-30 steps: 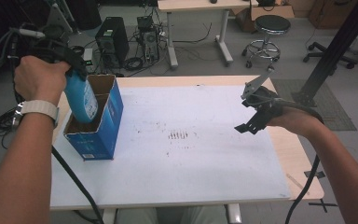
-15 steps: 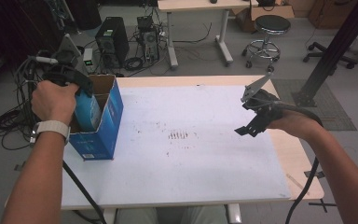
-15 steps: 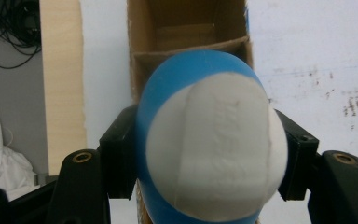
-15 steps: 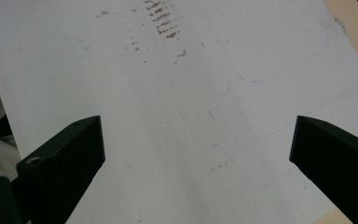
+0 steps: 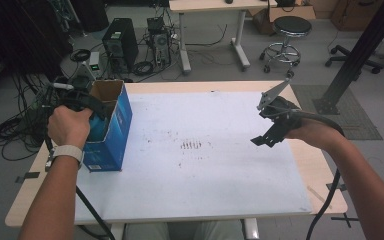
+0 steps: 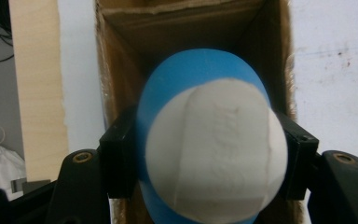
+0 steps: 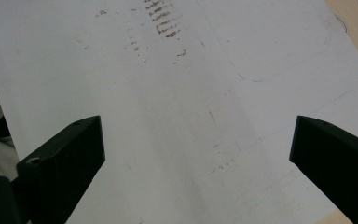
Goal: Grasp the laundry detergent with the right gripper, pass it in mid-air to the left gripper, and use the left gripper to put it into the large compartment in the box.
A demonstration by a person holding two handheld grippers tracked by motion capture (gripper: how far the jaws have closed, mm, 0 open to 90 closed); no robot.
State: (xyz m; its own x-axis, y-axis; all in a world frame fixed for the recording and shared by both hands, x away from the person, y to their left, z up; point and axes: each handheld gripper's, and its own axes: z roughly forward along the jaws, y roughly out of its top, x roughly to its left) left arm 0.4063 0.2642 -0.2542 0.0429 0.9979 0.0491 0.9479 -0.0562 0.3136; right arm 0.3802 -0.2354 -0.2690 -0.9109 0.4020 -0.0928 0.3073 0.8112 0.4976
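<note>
The blue-and-white bottle is clamped between the jaws of the left gripper, one black pad pressing on each side of it, white end facing the camera. Straight ahead of those jaws is the open top of the blue cardboard box, and in the left gripper view the bottle's far end looks like it's already past the rim and down between the brown inner walls. So the carrying part looks basically done; what's left is lowering it the rest of the way and letting go. Can't tell how close it is to the box floor, the bottle blocks that.

Well off to the other side, the right gripper hangs over the white table mat with its jaws spread wide and nothing between them, just the scuffed mat below. It doesn't seem to have a job in this step.
</note>
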